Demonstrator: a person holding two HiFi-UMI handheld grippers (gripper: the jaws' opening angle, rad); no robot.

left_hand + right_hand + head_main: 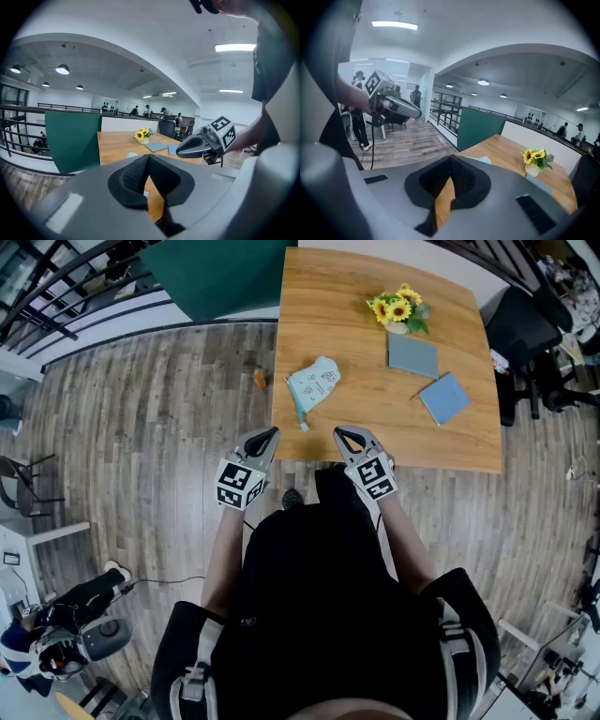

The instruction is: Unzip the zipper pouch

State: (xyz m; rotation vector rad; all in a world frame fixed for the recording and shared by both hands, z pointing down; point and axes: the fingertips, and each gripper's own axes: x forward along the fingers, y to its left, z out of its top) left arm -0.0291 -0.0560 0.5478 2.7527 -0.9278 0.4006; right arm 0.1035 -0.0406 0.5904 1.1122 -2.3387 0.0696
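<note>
Zipper pouch [314, 385]: lying flat and untouched on the wooden table [347, 296], toward the 9 o'clock side of the top in the head view. Slanting, with what looks like a teal zipper edge facing 8 o'clock, close to the table's near corner and so sitting within easy reach. Left gripper [265, 437]: hovering just off the table's near edge at about 7 o'clock from the pouch, jaws pressing fully together on nothing, nose dipping slightly toward the tabletop, probably in a ready pose ahead of an approach. Right gripper [343, 435]: hanging level with its partner at about 5 o'clock from the pouch, likewise pinching closed and carrying nothing, tilting a little more steeply down. Flanking the pouch like this most likely for letting one tool pin the fabric and the other take the pull, and needing both sets of jaws parting first. Unzipping apparently not yet begun, judging from both tools standing clear of the pouch. Further toward 3 o'clock, sitting well apart from the pouch and out of the working lane: sunflowers [398, 308] in a small pot at about 1 o'clock on the top, a grey pad [412, 354] just on the near side of them, and a blue pad [443, 397] lying beside that toward 4 o'clock.
</note>
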